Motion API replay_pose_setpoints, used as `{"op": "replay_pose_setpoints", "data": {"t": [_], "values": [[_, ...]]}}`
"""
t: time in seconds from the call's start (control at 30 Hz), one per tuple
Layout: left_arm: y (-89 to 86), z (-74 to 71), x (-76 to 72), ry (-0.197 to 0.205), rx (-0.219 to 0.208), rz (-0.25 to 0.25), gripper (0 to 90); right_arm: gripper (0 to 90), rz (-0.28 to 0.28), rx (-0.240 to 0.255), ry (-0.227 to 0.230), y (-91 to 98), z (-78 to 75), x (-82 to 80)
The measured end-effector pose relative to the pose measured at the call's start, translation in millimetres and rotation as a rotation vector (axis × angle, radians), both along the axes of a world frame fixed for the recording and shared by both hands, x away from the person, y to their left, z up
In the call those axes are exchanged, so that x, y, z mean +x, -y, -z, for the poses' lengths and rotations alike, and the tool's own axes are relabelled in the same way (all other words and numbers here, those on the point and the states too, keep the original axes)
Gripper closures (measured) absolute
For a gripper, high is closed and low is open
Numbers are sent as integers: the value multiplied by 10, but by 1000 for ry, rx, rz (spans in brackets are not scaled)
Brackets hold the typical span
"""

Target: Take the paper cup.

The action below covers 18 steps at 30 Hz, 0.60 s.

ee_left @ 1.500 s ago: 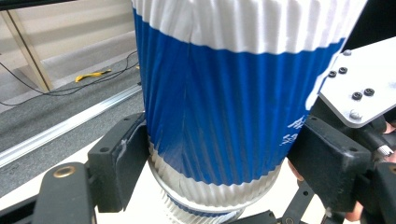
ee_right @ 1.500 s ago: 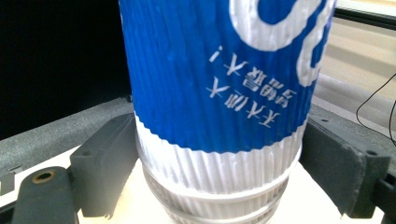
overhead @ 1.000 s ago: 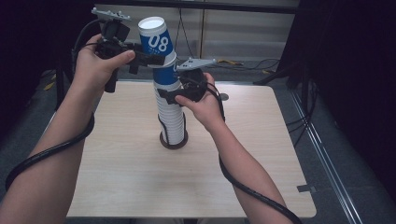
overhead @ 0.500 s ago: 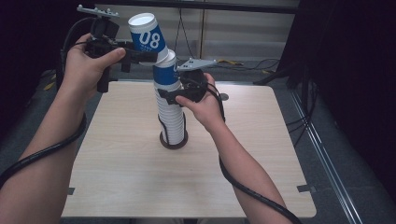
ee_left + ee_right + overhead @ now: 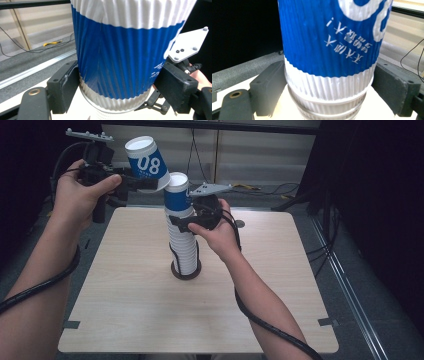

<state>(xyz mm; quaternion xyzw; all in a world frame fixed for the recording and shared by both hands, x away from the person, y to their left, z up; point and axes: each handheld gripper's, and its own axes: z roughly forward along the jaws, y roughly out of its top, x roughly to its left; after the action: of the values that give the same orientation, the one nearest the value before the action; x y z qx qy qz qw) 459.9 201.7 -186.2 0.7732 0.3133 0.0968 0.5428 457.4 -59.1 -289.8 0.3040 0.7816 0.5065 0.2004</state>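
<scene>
Left gripper point(image 5: 145, 182), jaws pinching the top cup point(image 5: 148, 164), has carried it up and leftward off the stack point(image 5: 182, 245) since a second ago; the cup now hangs tilted, clear of the rest. Right gripper point(image 5: 176, 220) clamps the stack upright on the table point(image 5: 125, 310). Separation looks complete.

Lab-like recording space: black curtains point(image 5: 370, 195), loose floor cables point(image 5: 260, 190), test table point(image 5: 280, 285).
</scene>
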Motion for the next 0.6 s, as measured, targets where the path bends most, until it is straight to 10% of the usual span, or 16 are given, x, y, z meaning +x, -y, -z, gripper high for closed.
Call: {"op": "replay_pose_setpoints", "data": {"t": [0.6], "values": [[-344,203,-100,-18,4,-36,219,138,5,-2,-2,21,3,-23]]}}
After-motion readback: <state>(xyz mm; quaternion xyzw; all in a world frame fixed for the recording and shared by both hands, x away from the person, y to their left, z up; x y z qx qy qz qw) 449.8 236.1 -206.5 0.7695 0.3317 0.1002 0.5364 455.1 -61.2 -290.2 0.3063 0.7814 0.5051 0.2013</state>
